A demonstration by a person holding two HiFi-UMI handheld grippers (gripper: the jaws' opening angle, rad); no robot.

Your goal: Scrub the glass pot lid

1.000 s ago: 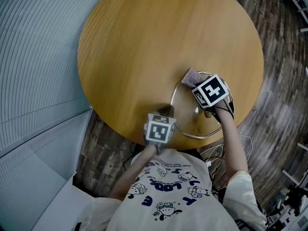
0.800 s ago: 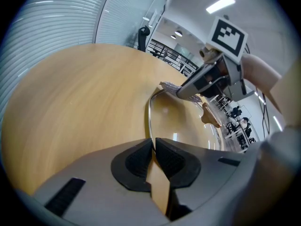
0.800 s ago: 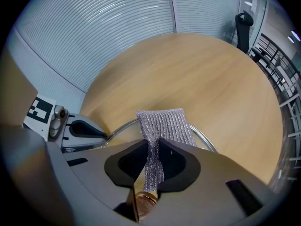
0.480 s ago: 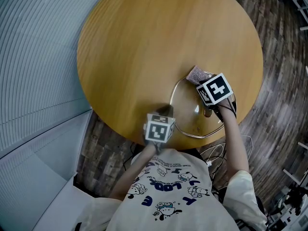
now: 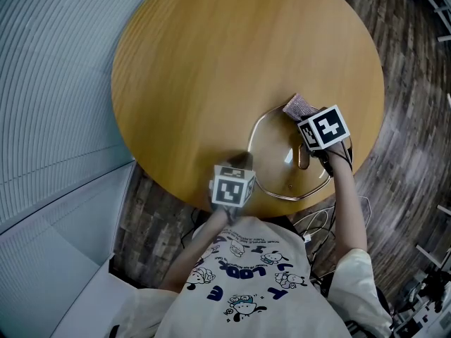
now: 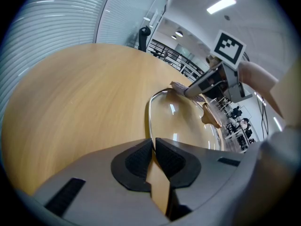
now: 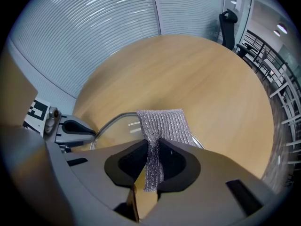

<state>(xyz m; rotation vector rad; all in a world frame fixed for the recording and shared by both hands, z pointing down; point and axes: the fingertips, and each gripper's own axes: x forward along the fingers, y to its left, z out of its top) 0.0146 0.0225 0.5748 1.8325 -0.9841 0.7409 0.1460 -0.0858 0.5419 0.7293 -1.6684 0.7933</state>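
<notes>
While left tool (image 6: 153,141) clamps the lid (image 6: 184,121), right tool (image 7: 153,147) dragged cloth (image 7: 164,123) rightward.

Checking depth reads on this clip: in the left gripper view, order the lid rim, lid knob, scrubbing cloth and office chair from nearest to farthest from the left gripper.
1. The lid rim, clamped by the left gripper.
2. The lid knob, mid-lid, to the right.
3. The scrubbing cloth, on the lid's far edge.
4. The office chair, beyond the table.
</notes>
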